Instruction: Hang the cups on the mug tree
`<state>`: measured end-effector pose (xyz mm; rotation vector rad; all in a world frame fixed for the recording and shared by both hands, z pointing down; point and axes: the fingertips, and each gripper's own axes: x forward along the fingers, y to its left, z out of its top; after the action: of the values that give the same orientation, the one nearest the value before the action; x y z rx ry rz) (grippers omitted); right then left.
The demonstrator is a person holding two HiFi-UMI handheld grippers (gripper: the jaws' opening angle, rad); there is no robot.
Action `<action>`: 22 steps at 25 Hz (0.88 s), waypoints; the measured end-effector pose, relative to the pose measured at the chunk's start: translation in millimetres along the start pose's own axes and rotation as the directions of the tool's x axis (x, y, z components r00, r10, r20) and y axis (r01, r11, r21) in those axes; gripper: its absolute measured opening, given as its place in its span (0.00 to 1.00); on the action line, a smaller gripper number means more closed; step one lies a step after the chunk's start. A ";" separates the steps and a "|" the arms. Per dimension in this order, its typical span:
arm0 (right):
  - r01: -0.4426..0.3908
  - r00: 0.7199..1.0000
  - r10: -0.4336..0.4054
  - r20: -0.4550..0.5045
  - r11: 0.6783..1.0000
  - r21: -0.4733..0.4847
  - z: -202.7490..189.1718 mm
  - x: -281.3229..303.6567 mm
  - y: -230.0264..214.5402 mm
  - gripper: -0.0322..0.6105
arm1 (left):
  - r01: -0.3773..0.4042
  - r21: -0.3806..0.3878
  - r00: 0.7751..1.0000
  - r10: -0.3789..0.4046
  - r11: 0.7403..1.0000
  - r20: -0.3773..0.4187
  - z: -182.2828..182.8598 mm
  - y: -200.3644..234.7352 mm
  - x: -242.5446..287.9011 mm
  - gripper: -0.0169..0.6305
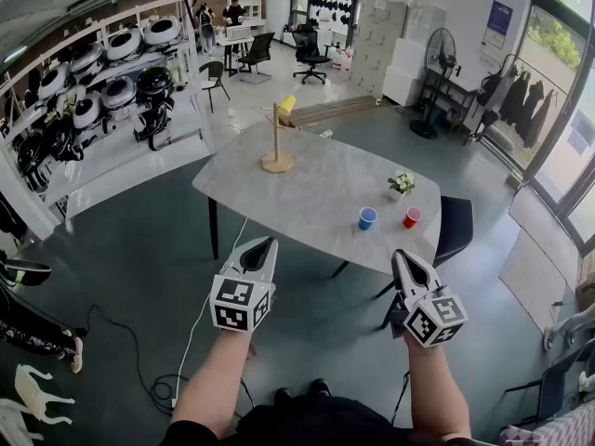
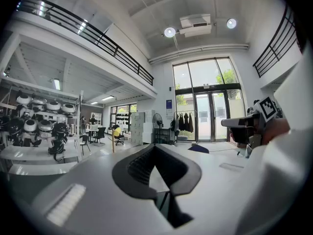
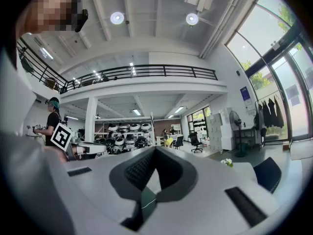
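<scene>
Both grippers are level, short of the table's (image 1: 307,214) near edge. The left gripper (image 1: 263,247) has its jaws together, nothing between them; the right gripper (image 1: 401,257) likewise, closed and empty. Blue cup (image 1: 367,217) and red cup (image 1: 412,216) stand upright near the table's right front corner, close together but apart, with a small potted plant (image 1: 401,185) just behind them. The mug tree (image 1: 276,145), a wooden post on a round base, stands well apart at the far left of the top; a yellow cup (image 1: 287,104) sits tilted at its top. No handles can be made out at this range. The cups look small and thin-walled: probably light, easy to tip or squash, slick. Best hold, I judge: pinch the wall at the rim, one jaw inside, one outside, gently. The red cup lies nearer the right gripper.
</scene>
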<state>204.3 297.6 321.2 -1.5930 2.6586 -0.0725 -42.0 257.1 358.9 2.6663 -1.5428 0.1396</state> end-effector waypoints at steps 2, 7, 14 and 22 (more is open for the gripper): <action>-0.004 1.000 0.004 -0.003 1.000 -0.005 -0.6 2.6 4.6 0.06 | 0.001 0.002 1.000 -0.001 1.000 -0.002 0.1 2.9 -1.1 0.04; 0.005 1.000 -0.005 -0.006 1.000 -0.002 -4.5 2.5 5.5 0.06 | 0.007 0.003 1.000 -0.007 1.000 -0.006 -2.4 2.3 -3.0 0.04; 0.015 1.000 -0.015 -0.004 1.000 0.006 -6.3 -2.7 6.8 0.06 | 0.011 0.016 1.000 -0.011 1.000 -0.012 -3.9 -1.7 -6.6 0.04; 0.013 0.999 -0.014 -0.029 1.000 -0.014 -3.2 -7.0 5.7 0.06 | 0.005 -0.010 1.000 -0.005 1.000 0.023 3.3 -3.5 -3.6 0.04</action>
<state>202.4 306.6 324.1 -1.6266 2.6757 -0.0781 -40.6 261.6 355.2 2.6736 -1.5387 0.1009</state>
